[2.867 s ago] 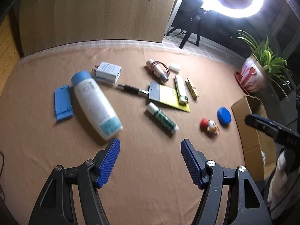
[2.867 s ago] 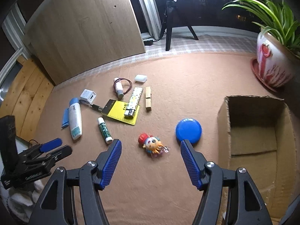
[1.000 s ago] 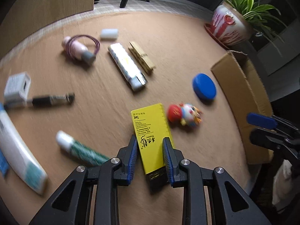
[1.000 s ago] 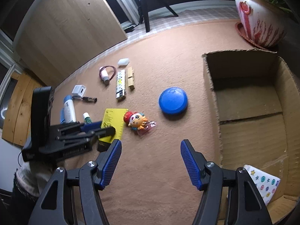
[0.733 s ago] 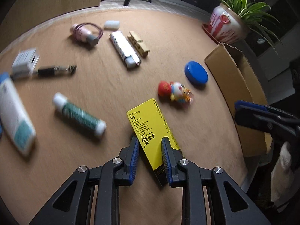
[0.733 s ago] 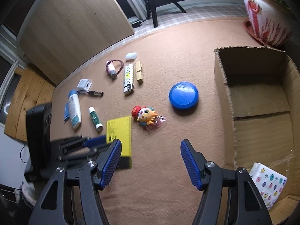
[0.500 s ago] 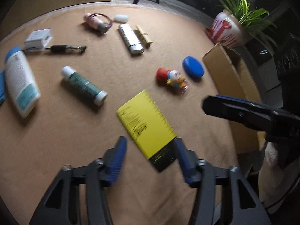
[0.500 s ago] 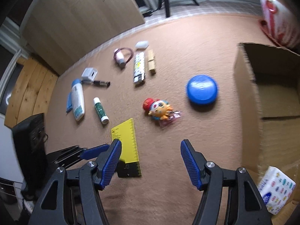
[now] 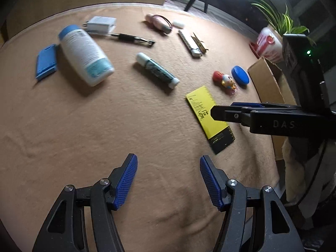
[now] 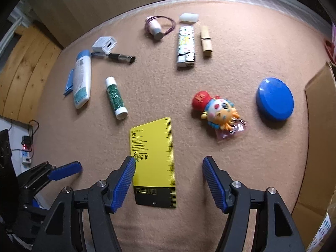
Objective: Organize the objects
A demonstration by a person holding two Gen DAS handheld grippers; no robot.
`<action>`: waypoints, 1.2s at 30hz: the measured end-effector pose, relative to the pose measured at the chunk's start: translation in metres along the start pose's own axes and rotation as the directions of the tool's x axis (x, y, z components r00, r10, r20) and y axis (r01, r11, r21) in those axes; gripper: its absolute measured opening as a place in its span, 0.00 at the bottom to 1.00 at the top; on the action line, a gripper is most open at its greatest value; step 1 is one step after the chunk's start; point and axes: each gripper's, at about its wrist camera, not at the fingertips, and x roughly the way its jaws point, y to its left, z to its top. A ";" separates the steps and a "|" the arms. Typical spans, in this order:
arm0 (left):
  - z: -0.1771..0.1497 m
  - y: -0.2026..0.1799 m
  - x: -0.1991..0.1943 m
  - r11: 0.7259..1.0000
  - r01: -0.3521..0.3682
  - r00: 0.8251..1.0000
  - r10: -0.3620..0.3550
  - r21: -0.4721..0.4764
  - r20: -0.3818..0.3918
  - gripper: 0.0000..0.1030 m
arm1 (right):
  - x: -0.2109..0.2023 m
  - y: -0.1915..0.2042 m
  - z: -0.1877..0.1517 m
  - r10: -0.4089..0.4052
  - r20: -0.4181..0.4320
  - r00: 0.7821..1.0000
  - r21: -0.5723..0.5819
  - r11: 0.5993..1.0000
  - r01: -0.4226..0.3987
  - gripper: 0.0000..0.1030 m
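Observation:
A yellow and black ruler card lies flat on the tan cloth, just in front of my open, empty right gripper; it also shows in the left wrist view, partly behind the right gripper's fingers. My left gripper is open and empty, pulled back to the card's left; it appears at the lower left of the right wrist view. A clown toy and a blue round lid lie beyond the card, beside the cardboard box.
On the cloth lie a white bottle, a blue flat piece, a green glue stick, a white charger, a pen, a lighter, a wooden clothespin and a pink item with a hair band. A potted plant stands behind the box.
My left gripper carried the yellow card toward the box side, set it down, opened and drew back left. My right gripper moved in over the card.

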 end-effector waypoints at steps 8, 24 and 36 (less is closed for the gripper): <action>-0.008 0.021 -0.014 0.998 0.009 1.000 -0.007 -0.061 0.026 0.63 | 0.015 0.050 -0.011 -0.227 -0.017 0.974 -0.293 0.932 0.212 0.63; -0.005 0.012 -0.014 0.998 0.017 0.999 -0.015 -0.063 0.038 0.63 | -0.014 0.018 -0.017 -0.139 0.009 0.990 -0.194 0.971 0.138 0.46; 0.000 0.002 -0.012 0.999 0.016 0.999 -0.014 -0.045 0.039 0.63 | -0.076 -0.009 -0.051 -0.117 0.142 0.983 -0.066 0.990 0.128 0.45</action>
